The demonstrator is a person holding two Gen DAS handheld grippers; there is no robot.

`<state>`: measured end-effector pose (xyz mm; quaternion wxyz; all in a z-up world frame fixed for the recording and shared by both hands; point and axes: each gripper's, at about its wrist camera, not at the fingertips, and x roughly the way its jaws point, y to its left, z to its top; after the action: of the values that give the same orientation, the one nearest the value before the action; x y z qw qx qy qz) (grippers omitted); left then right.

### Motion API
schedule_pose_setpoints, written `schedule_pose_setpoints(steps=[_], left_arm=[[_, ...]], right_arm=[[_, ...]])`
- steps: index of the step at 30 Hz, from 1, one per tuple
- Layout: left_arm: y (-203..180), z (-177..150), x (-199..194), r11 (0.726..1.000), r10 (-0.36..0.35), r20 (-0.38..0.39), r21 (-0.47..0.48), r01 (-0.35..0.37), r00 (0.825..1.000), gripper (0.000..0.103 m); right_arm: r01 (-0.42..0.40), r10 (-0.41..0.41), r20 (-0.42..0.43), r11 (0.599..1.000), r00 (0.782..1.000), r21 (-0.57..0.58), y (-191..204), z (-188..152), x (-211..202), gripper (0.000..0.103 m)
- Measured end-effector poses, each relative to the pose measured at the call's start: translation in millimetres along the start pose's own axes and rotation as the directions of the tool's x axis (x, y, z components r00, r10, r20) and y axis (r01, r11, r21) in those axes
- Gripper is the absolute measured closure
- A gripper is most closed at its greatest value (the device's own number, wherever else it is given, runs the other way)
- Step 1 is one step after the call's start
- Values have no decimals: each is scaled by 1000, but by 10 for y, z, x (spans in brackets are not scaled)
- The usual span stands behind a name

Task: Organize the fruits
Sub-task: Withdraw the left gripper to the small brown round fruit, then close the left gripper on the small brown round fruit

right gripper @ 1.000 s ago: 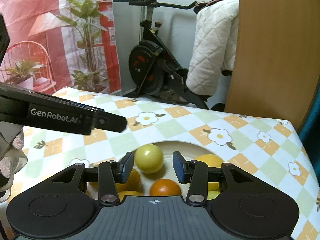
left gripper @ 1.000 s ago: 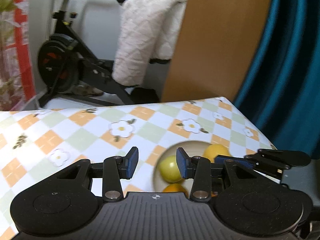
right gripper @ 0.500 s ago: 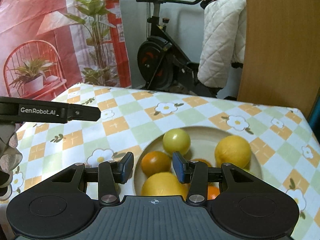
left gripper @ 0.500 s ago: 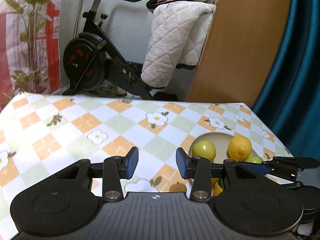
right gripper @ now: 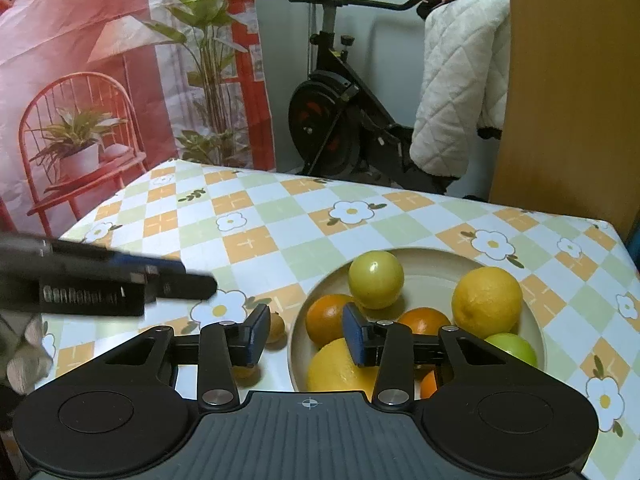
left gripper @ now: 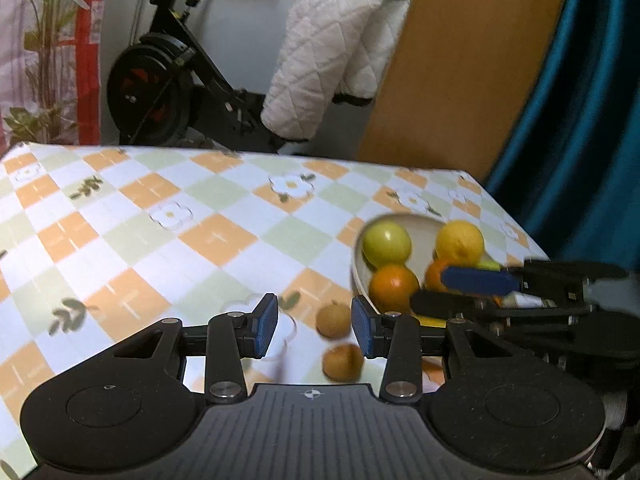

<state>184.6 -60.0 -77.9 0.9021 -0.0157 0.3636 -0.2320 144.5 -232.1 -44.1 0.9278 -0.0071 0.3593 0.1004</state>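
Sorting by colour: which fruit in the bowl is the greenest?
The small green fruit at the cream bowl's right edge, half hidden behind the right gripper; the others are yellow or orange.

A lived-in home room. Far behind: an exercise bike [right gripper: 340,120] draped with a white quilted jacket [right gripper: 460,80], a teal curtain [left gripper: 580,100] at right, a plant-print backdrop [right gripper: 100,80] at left. Near: a table under a floral checked tablecloth [right gripper: 280,232], bearing a fruit bowl [right gripper: 436,260].

Beyond our table [right gripper: 280,216], with its checked flower-print cloth, we see a black exercise bike [right gripper: 340,128] draped with a white quilted blanket [right gripper: 460,80], a wooden panel [right gripper: 568,80], a teal curtain [left gripper: 580,100] and a red plant-print backdrop [right gripper: 80,60].
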Motion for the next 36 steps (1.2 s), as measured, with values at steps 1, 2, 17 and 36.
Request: schedule_pose_setpoints(steps=[1,2,17,36], left_arm=[[-12,-28,16,1000,-7,-8,4,7,1000,60],[-21,-56,38,1000,-14,-18,5,14,1000,60],[-127,-225,285,997,-19,-102,71,27,995,60],[241,-139,-28,997,58,-8,-42,-58,998,73]], right_arm=[[-1,1,0,1000,1000,1,-1,-1,-2,69],[-2,2,1,1000,1000,1,-4,-5,-4,70],[-13,13,6,1000,1000,1,4,-31,-48,79],[-48,46,-34,998,998,-38,248,36,146,80]])
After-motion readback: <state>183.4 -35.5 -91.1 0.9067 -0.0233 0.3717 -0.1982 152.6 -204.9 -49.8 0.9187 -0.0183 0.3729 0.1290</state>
